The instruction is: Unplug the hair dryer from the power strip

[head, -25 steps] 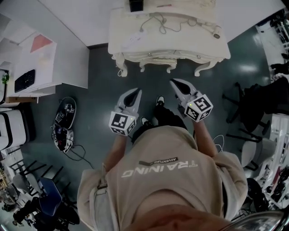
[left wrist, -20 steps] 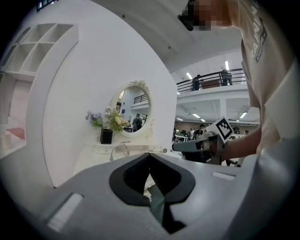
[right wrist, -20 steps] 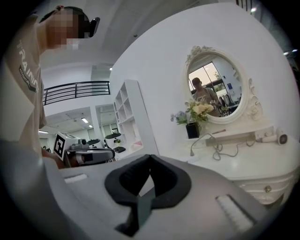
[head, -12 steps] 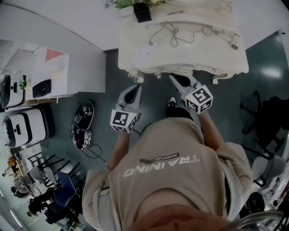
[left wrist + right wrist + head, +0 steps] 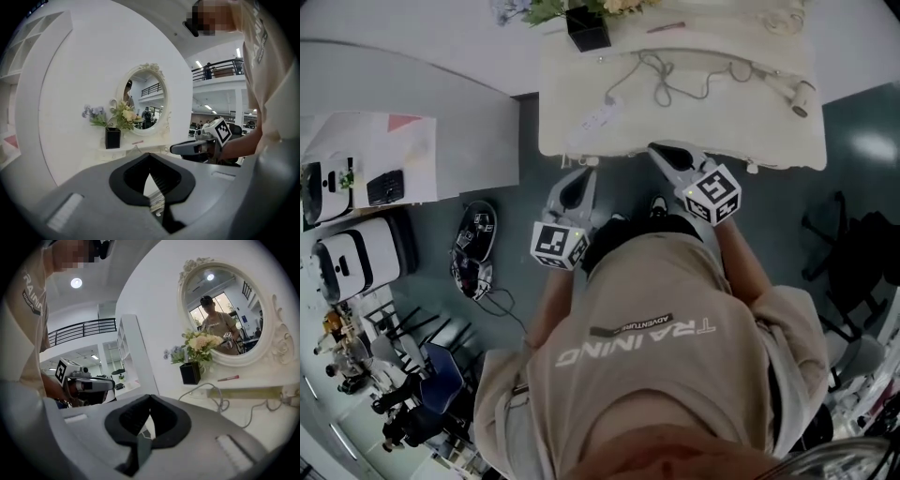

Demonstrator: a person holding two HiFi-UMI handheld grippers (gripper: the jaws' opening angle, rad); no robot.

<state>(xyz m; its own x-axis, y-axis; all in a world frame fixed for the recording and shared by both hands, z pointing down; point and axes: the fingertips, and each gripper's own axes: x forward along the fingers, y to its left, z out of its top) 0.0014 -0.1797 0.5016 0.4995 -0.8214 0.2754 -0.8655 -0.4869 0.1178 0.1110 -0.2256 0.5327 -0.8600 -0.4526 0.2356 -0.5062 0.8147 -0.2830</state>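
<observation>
Head view: both shut, empty — left gripper (image 5: 579, 178) and right gripper (image 5: 661, 153) sit at the counter (image 5: 769, 141) edge. Power strip (image 5: 598, 118) lies back-left, hair dryer (image 5: 800, 95) far right. Risk — pulling unbraced could drag the strip off.

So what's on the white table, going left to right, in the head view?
power strip → loops of cord → hair dryer

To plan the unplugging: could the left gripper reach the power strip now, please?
Probably yes: the left gripper sits by the table, with nothing lying between it and the power strip.
</observation>
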